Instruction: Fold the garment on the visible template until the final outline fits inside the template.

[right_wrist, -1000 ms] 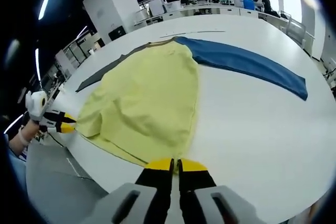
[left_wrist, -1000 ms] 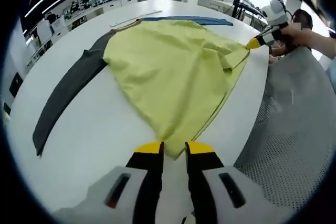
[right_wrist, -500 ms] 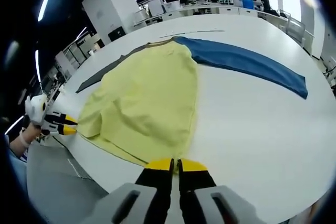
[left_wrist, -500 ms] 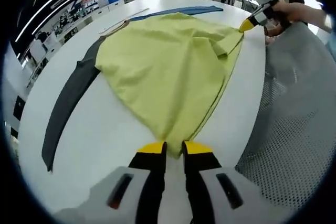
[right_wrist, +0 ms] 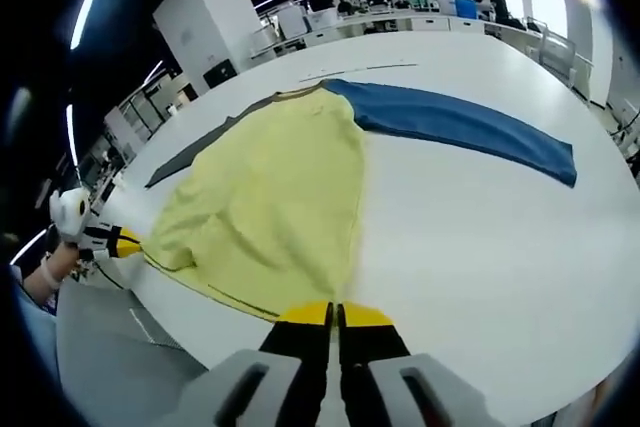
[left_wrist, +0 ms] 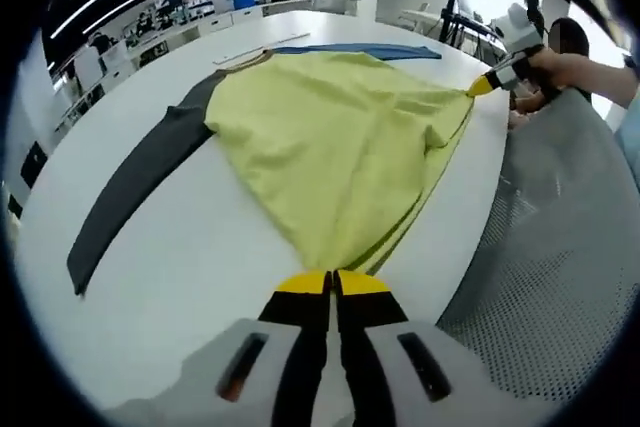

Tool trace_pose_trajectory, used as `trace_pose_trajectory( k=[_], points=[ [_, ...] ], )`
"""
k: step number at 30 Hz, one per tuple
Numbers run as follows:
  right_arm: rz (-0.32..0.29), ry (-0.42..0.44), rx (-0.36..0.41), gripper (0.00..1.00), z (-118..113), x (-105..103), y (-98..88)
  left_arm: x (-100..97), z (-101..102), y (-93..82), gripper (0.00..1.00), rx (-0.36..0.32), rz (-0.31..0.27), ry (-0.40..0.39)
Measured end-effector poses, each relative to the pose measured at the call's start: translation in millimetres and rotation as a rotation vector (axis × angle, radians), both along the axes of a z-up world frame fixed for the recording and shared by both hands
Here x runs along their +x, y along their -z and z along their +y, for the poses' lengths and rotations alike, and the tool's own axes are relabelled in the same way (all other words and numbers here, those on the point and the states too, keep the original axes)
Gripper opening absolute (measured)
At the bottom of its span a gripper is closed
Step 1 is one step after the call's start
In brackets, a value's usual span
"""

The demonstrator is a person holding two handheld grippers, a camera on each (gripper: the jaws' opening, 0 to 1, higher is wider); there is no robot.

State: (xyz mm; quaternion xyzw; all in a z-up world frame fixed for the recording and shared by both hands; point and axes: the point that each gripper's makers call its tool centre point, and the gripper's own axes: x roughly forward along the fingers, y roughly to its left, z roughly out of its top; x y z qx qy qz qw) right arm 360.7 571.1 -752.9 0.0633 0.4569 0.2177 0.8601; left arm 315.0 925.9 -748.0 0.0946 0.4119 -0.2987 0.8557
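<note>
Both jaws pinched shut on shirt [left_wrist: 330, 137] hem corners: left gripper [left_wrist: 331, 284] bottom centre, right gripper [right_wrist: 333, 315] likewise. Shirt spreads mid-frame on table [right_wrist: 480, 237]. I judge uneven lift could skew the fold.

You face a white table [left_wrist: 190, 247], a grey mesh surface [left_wrist: 560, 237] beside its edge, and a white pillar [right_wrist: 205, 17] before distant desks [right_wrist: 420, 17] under ceiling lights.

- One garment [left_wrist: 330, 137] — yellow body, with one grey sleeve [left_wrist: 135, 182] and one blue sleeve [right_wrist: 460, 122].
- Two grippers: left gripper [left_wrist: 333, 282], right gripper [right_wrist: 336, 314].
- One white table [left_wrist: 190, 257].
</note>
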Motion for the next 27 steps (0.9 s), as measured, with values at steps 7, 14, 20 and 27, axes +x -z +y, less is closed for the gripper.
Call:
trace_pose_trajectory(
  k=[7, 14, 20, 27],
  points=[
    [0.017, 0.052, 0.083, 0.00, -4.2, -5.2, 0.5, -3.2, 2.9, -6.9, 0.00, -0.019, -0.010, -0.015],
    [0.029, 0.077, 0.111, 0.00, -8.8, -9.7, 3.2, -1.4, 8.1, -16.3, 0.00, -0.010, -0.047, -0.050],
    [0.040, 0.081, 0.132, 0.00, -9.3, -12.6, 6.9, -11.7, 9.7, 2.4, 0.00, 0.076, -0.005, 0.013],
    [0.057, 0.068, 0.117, 0.00, -17.6, -20.8, 14.3, -28.8, 5.8, 16.6, 0.00, 0.118, 0.035, 0.079]
  ],
)
